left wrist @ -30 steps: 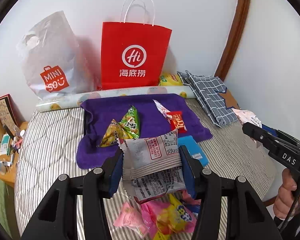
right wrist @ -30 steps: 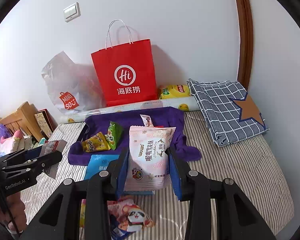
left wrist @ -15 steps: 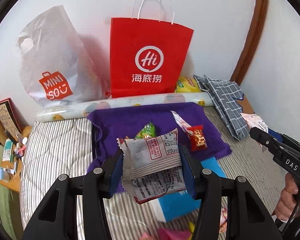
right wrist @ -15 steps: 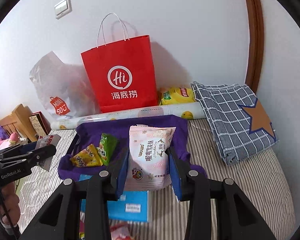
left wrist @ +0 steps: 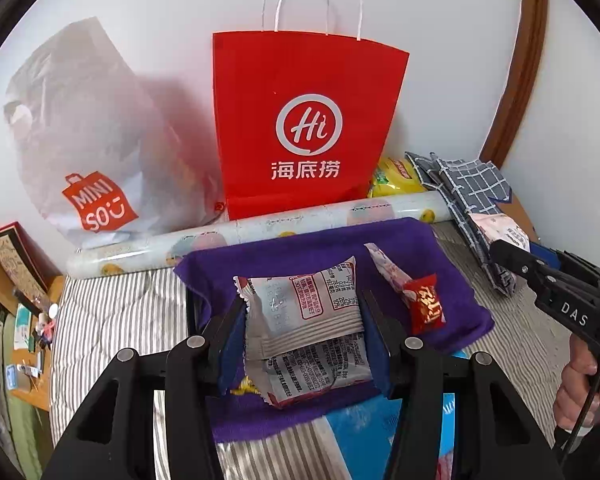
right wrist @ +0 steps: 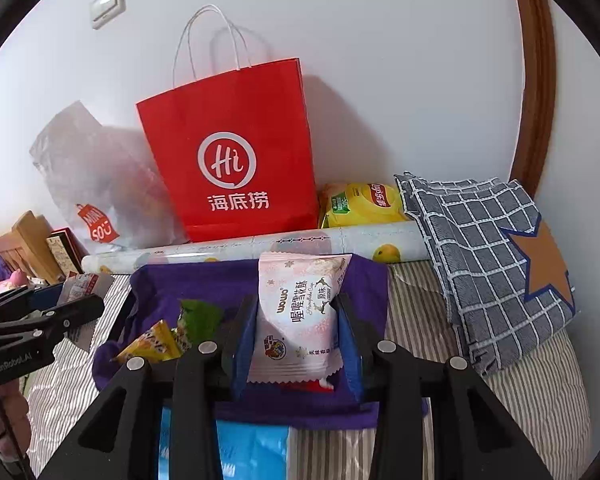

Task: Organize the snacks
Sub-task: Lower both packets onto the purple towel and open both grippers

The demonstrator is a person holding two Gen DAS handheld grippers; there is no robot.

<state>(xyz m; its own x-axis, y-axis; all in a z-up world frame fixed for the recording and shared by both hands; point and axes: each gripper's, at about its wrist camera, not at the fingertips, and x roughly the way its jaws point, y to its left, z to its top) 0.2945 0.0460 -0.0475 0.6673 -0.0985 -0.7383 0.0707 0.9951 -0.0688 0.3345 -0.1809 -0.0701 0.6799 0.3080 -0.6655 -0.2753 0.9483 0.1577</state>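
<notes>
Above the purple towel (left wrist: 300,248), left jaws pinch a grey snack packet (left wrist: 306,320), right jaws a pink one (right wrist: 298,316).

Home bedroom: a striped mattress (right wrist: 532,392) set against a white wall, shopping bags (right wrist: 236,160) standing at its far edge, a folded checked cloth (right wrist: 480,256) beside them.

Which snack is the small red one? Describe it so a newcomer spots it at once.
Find the tall red paper bag against the wall; before it lies a purple towel. On the towel's right part lies a small shiny red packet with gold lettering, the only loose red wrapper there.
</notes>
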